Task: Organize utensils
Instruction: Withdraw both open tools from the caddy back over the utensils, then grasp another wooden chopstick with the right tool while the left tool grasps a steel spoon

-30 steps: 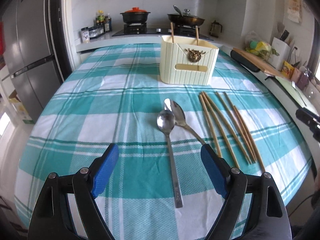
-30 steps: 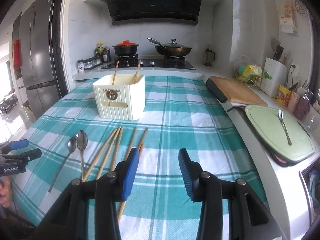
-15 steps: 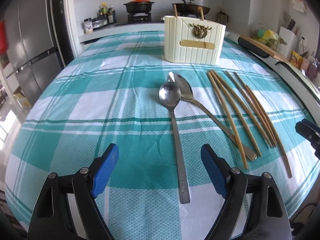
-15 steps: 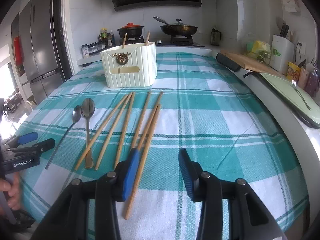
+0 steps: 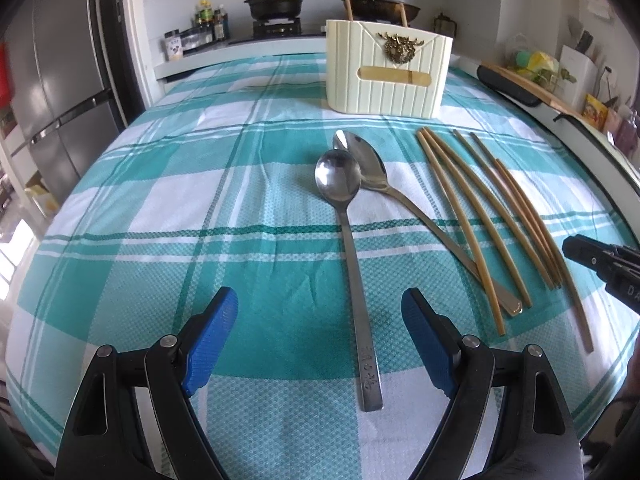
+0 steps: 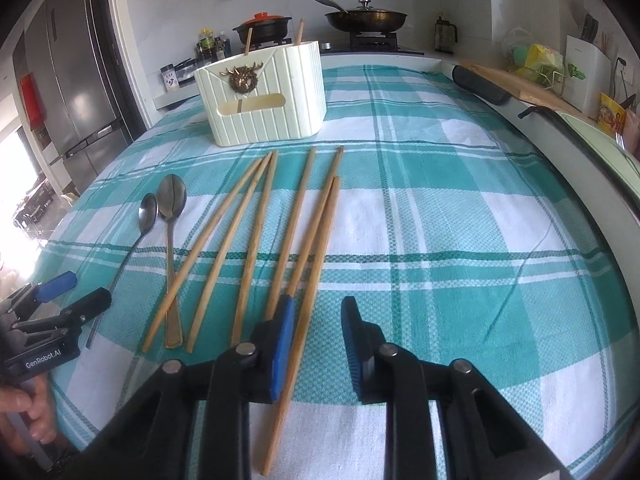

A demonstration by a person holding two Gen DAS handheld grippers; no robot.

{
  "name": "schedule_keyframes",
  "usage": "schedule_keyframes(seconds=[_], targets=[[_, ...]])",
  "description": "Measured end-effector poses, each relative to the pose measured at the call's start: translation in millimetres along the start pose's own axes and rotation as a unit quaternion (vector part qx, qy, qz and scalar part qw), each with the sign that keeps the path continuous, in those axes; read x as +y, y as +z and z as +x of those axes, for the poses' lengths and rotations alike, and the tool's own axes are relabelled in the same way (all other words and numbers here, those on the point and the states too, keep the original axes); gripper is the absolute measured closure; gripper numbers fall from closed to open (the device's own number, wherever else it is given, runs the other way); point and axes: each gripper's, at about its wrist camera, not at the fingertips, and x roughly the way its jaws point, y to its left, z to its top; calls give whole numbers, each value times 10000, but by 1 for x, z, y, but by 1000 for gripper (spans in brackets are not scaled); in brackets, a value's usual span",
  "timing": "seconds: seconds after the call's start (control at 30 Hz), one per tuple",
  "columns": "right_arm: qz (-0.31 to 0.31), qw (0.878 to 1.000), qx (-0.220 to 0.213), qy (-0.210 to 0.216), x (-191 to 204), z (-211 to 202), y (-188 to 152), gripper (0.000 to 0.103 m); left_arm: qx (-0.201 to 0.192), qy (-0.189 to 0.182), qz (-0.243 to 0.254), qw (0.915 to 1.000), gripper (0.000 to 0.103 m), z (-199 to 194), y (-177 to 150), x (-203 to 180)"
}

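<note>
Left gripper (image 5: 316, 320): I hold it wide open over the steel spoon (image 5: 352, 240) handle, nothing gripped.
Right gripper (image 6: 316, 336): jaws closing; rightmost chopstick (image 6: 308, 280) lies between them, pads not pressing.
Holder (image 6: 264, 96): toward table's (image 6: 460, 220) far edge, two chopsticks inside.
Chopsticks (image 5: 480, 216): loose, right of both spoons.

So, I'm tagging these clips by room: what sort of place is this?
A home kitchen, most likely. A covered frying pan and a red-lidded pot sit on a stove behind the table, and a tall steel fridge stands at the left.
</note>
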Motion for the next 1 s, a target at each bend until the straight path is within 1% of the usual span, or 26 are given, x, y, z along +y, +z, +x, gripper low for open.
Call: schedule_keyframes(seconds=[0.1,0.13,0.23,0.27,0.37,0.5,0.6,0.87,0.97,1.0], targets=[[-104,9999,87,18,4,6,-1,86,41,-6,1,10000,18,2,0,0],[-151,9998,116,0,6,7,-2,89,52,-7,5,10000,18,2,0,0],[-220,9996,199,-16,8,11,-4,92,101,2,25,9999,18,5,0,-1],[-250,9995,193,-56,8,12,-4,94,122,8,30,9999,18,5,0,-1],[-231,9994,171,-191,7,11,-5,95,167,16,16,9999,18,7,0,-1],[-113,9985,164,-515,-2,9,-6,96,201,-13,-46,9998,18,8,0,2],[-83,9975,184,-675,-5,7,-7,96,240,-50,-105,9996,18,9,1,4],[15,9981,185,-595,-10,6,-7,95,351,-121,-241,9990,18,15,12,10],[-8,9981,219,-571,-11,6,-6,95,444,-83,-272,9986,18,20,20,13],[-4,9982,229,-553,-11,7,-6,95,476,-77,-264,9985,20,23,23,13]])
